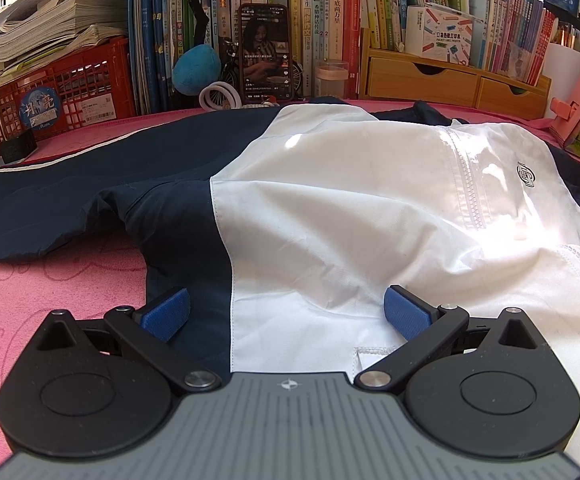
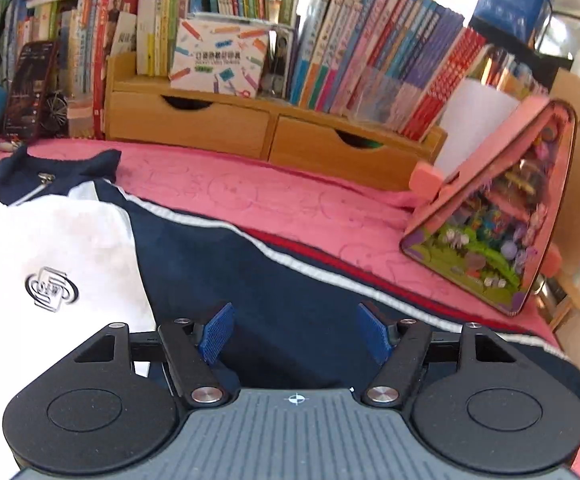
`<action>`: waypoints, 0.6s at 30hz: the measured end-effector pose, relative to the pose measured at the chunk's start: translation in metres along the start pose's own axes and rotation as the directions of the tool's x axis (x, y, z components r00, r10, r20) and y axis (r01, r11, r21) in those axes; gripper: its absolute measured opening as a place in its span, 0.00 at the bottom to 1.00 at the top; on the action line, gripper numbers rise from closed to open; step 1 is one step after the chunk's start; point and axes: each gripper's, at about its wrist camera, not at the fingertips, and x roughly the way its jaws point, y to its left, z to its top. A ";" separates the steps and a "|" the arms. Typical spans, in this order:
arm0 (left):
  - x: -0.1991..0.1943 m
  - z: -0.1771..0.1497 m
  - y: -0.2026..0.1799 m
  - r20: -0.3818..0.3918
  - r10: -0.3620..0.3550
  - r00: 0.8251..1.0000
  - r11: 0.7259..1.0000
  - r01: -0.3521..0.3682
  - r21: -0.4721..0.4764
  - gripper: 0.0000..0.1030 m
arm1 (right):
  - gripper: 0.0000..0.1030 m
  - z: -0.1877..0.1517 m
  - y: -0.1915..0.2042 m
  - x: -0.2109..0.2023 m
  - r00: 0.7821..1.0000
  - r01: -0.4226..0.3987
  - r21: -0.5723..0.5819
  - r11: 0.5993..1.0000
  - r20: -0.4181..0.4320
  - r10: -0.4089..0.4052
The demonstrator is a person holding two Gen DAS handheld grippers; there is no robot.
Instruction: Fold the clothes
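A navy and white zip jacket (image 1: 329, 200) lies spread on the pink table cover (image 1: 30, 280). Its navy sleeve (image 1: 70, 184) stretches to the left. My left gripper (image 1: 286, 312) is open and empty, low over the jacket's lower front where navy meets white. In the right wrist view the jacket (image 2: 50, 248) shows its chest logo (image 2: 52, 289) and its other navy sleeve (image 2: 290, 264) with a white and red stripe. My right gripper (image 2: 295, 334) is open and empty, just above that navy sleeve.
Books fill the back. A red crate (image 1: 70, 84), a propped phone (image 1: 266, 52) and a blue plush (image 1: 196, 68) stand behind the jacket. A wooden drawer unit (image 2: 266, 132) and a pink open toy case (image 2: 501, 224) stand at the right.
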 end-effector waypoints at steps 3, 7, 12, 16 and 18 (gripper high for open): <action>0.000 0.000 0.000 0.001 0.000 1.000 1.000 0.000 0.000 1.00 | 0.67 0.037 0.017 -0.016 0.985 -0.158 0.031 0.987 0.071 0.155; 0.000 0.000 0.000 0.002 0.000 1.000 1.000 0.000 0.000 1.00 | 0.61 0.087 0.081 0.023 0.886 -0.460 0.146 0.876 0.006 0.465; 0.000 -0.001 0.000 0.004 -0.001 1.000 1.000 0.001 0.000 1.00 | 0.51 0.121 0.191 0.088 0.833 -0.536 0.123 0.835 -0.082 0.547; -0.001 -0.001 0.001 0.007 -0.004 1.000 1.000 0.004 -0.001 1.00 | 0.52 0.124 0.255 0.132 0.851 -0.492 0.065 0.868 -0.175 0.495; -0.001 -0.002 0.002 0.008 -0.006 1.000 1.000 0.006 -0.002 1.00 | 0.22 0.124 0.269 0.135 0.880 -0.456 0.009 0.890 -0.148 0.452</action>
